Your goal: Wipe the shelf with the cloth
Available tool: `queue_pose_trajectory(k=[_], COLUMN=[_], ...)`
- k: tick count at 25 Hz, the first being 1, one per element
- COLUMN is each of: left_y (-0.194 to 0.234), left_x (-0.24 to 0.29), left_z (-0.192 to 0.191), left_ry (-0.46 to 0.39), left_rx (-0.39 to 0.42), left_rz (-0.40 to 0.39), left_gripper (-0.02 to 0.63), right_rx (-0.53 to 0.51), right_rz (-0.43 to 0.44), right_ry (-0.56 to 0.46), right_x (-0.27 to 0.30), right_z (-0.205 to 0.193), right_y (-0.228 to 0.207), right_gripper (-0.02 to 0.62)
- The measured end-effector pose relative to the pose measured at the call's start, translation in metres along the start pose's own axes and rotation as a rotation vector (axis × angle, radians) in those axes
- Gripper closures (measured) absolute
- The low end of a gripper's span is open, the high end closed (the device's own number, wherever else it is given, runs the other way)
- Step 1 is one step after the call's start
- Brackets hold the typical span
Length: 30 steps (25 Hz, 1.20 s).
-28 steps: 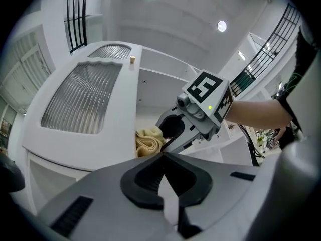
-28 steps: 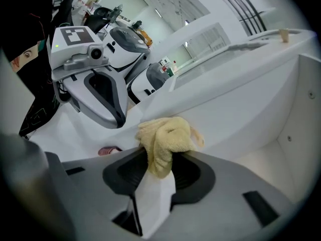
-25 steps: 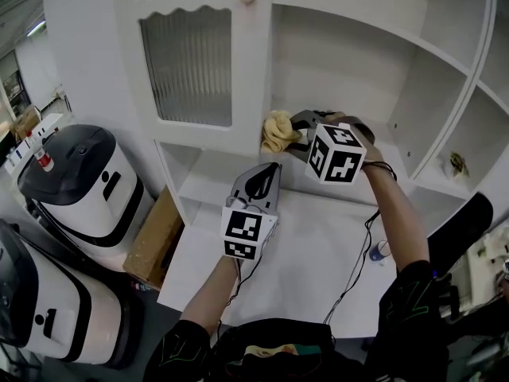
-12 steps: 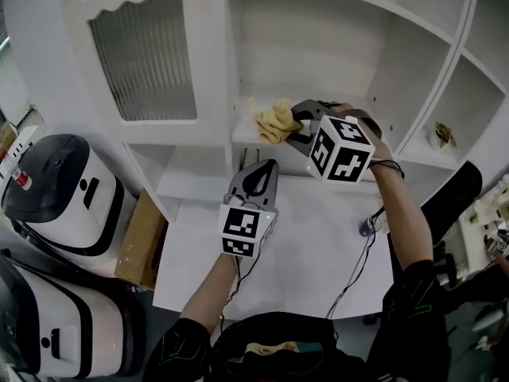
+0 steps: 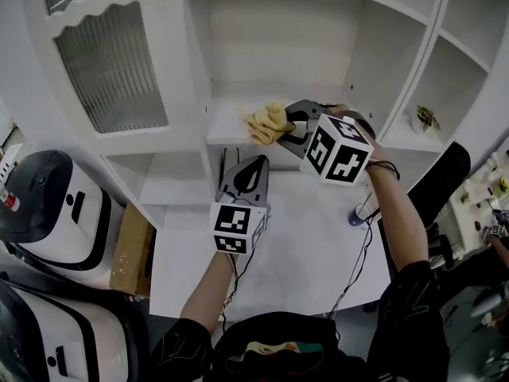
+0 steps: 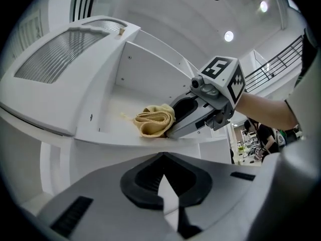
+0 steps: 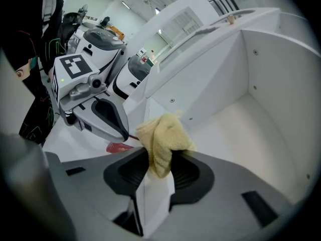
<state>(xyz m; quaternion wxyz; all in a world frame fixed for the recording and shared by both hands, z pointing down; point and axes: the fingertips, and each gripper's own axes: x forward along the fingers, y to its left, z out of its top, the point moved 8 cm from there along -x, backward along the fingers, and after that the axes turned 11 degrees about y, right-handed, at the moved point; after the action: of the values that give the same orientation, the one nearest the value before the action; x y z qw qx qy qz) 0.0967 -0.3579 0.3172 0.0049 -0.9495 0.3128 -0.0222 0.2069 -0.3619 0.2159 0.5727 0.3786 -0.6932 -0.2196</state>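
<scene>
A crumpled yellow cloth point(image 5: 266, 123) lies on the front part of the white shelf point(image 5: 228, 134), inside the open cabinet bay. My right gripper point(image 5: 285, 134) is shut on the cloth point(image 7: 163, 134) and presses it on the shelf board point(image 7: 241, 129). The left gripper view shows the cloth point(image 6: 154, 120) at the shelf's point(image 6: 113, 122) front edge, with the right gripper point(image 6: 176, 125) behind it. My left gripper point(image 5: 258, 164) hangs below the shelf edge, over the desk, with its jaws shut on nothing point(image 6: 163, 159). It also shows in the right gripper view point(image 7: 123, 129).
A ribbed-glass cabinet door point(image 5: 111, 62) stands left of the bay. Side cubbies at the right hold a small object point(image 5: 427, 118). Below lie a white desk point(image 5: 318, 253) with a blue cup point(image 5: 355, 216) and cables. White-and-black machines point(image 5: 48, 201) and a cardboard box point(image 5: 130, 249) stand at left.
My right gripper has slid the cloth to the right along the shelf, away from the left wall. The left gripper has stayed below the shelf edge. My head has turned.
</scene>
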Motion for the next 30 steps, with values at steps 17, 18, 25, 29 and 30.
queue_pose_trajectory(k=[17,18,25,29,30], left_y=[-0.029,-0.032,-0.050,-0.061,-0.064], left_x=[0.022,0.024,0.034,0.039,0.040], left_z=[-0.004,-0.005,-0.006,-0.005,-0.005], left_ry=[0.010,0.010,0.011,0.009,0.010], left_rx=[-0.008,-0.008,-0.007,-0.006,-0.006], left_rz=[-0.096,-0.104,-0.151,-0.180,-0.186], left_gripper=[0.608,0.607,0.609,0.607,0.608], right_rx=[0.119,0.131,0.215,0.249,0.259], right_rz=[-0.025,-0.030,-0.082,-0.108,-0.113], right_ry=[0.079,0.089,0.193,0.253,0.263], right_x=[-0.022,-0.024,-0.037,-0.044,-0.045], right_z=[-0.062,-0.067,-0.101,-0.119,-0.123], right_y=[0.004,0.005,0.007,0.009,0.009], right_gripper=[0.459,0.459,0.457,0.457,0.457])
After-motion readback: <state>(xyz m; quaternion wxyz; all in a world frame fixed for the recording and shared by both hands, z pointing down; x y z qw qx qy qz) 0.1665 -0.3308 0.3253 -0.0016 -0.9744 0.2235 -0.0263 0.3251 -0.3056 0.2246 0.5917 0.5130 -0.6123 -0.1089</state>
